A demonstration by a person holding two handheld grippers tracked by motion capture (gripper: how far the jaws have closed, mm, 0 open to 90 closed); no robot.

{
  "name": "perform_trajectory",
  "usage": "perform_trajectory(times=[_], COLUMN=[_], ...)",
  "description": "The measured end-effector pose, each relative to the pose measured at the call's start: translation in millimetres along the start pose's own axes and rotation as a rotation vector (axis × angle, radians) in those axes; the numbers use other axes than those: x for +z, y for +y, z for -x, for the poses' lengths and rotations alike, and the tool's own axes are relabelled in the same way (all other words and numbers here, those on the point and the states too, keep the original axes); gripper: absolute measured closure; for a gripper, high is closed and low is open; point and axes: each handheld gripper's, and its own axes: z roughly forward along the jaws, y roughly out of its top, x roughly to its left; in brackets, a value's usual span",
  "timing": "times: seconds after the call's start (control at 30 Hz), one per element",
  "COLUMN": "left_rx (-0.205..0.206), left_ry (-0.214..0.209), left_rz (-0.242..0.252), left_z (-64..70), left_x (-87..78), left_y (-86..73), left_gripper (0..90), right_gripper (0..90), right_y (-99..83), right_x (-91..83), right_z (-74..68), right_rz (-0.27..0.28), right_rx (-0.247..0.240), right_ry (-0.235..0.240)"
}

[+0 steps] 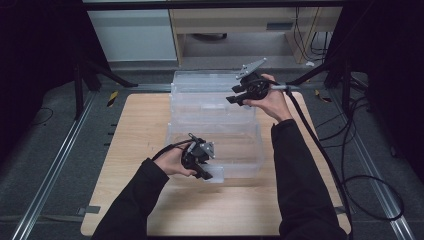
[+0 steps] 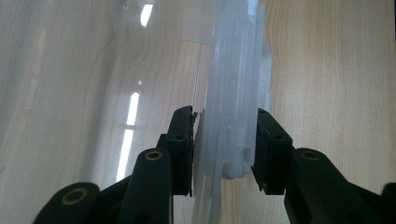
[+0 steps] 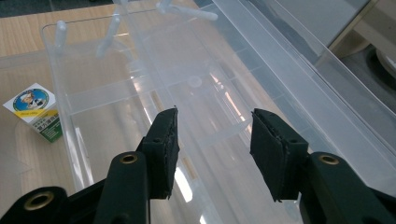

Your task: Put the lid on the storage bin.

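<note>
Three clear plastic bins stand in a row on the wooden table (image 1: pixel 135 140). My left gripper (image 1: pixel 205 172) is at the front left corner of the near bin (image 1: pixel 240 145). Its jaws are shut on that bin's rim (image 2: pixel 233 102), one jaw inside the wall and one outside. My right gripper (image 1: pixel 234 99) hovers open over the right end of the middle bin (image 1: pixel 210 107), with nothing between its jaws. In the right gripper view, the right gripper (image 3: pixel 215 116) looks down into a clear bin (image 3: pixel 140 84). The far bin (image 1: pixel 205 79) lies behind it.
A small white and green carton (image 3: pixel 39 114) with a round picture label shows through the clear bin wall at the left. Bare table lies left of and in front of the bins. Cables (image 1: pixel 345 165) trail over the floor at the right, and metal rails run along both sides.
</note>
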Motion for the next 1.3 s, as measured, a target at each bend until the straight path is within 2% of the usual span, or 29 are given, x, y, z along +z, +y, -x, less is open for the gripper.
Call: perform_trajectory(times=[0.2, 0.27, 0.4, 0.57, 0.73, 0.77, 0.83, 0.9, 0.97, 1.0, 1.03, 1.1, 1.13, 1.17, 1.2, 1.3], left_rx=[-0.005, -0.004, -0.005, -0.004, -0.015, -0.067, -0.031, -0.03, -0.084, -0.089, -0.056, -0.102, -0.089, -0.102, -0.077, -0.096], left_ry=[-0.009, -0.009, -0.011, -0.009, -0.01, -0.011, -0.012, -0.016, -0.022, -0.02, -0.024, -0.028, -0.025, -0.026, -0.026, -0.03], left_rz=[0.004, 0.003, 0.002, -0.005, -0.003, -0.009, -0.006, 0.0, 0.002, 0.001, 0.008, 0.003, 0.0, 0.0, 0.007, 0.013], left_z=[-1.3, -1.2, -1.6, -2.1, -2.0, 0.8, -2.5, -3.4, -0.5, -0.4, -3.3, -1.0, -2.1, -1.6, -3.5, -3.0], left_x=[-0.2, -0.1, -0.2, -0.4, -0.1, -0.4, -0.1, -0.1, -0.1, -0.3, 0.2, -0.4, -0.6, -0.6, -0.2, -0.5], left_y=[-0.9, -0.8, -0.8, -0.4, -0.1, -0.7, 0.0, -0.2, -0.8, -0.8, -0.5, -0.9, -0.7, -0.7, -0.6, -0.7], left_gripper=[63.1, 63.1, 63.2, 63.3, 63.6, 63.8, 64.1, 64.4, 64.6, 64.7, 64.8, 65.0, 65.0, 65.1, 65.2, 65.6], right_gripper=[55.3, 57.0, 60.0, 69.5, 74.5, 75.7, 76.8, 77.8, 79.0, 79.6, 80.2, 81.1, 81.6, 82.1, 82.5, 83.6], right_y=[4.0, 1.8, 0.9, -2.1, -2.1, -2.1, -2.2, -1.9, -1.6, -1.5, -1.5, -1.5, -1.3, -1.1, -0.8, -0.4], right_x=[10.7, 15.4, 17.7, 25.7, 28.3, 28.6, 28.7, 28.3, 27.8, 27.3, 27.1, 26.6, 26.3, 26.0, 25.6, 24.7], right_z=[5.3, 9.1, 8.6, 6.8, 6.5, 6.8, 6.7, 6.5, 6.3, 6.2, 6.4, 6.4, 6.0, 5.7, 5.4, 4.5], right_rz=[-0.008, -0.007, -0.012, -0.072, -0.06, -0.056, -0.054, -0.056, -0.055, -0.056, -0.052, -0.051, -0.052, -0.052, -0.053, -0.051], right_rx=[0.006, 0.025, 0.007, -0.002, -0.002, 0.007, 0.008, 0.01, 0.014, 0.013, 0.009, 0.01, 0.014, 0.012, 0.008, 0.003], right_ry=[0.046, 0.081, 0.108, 0.153, 0.171, 0.179, 0.184, 0.189, 0.197, 0.2, 0.207, 0.211, 0.213, 0.215, 0.217, 0.221])
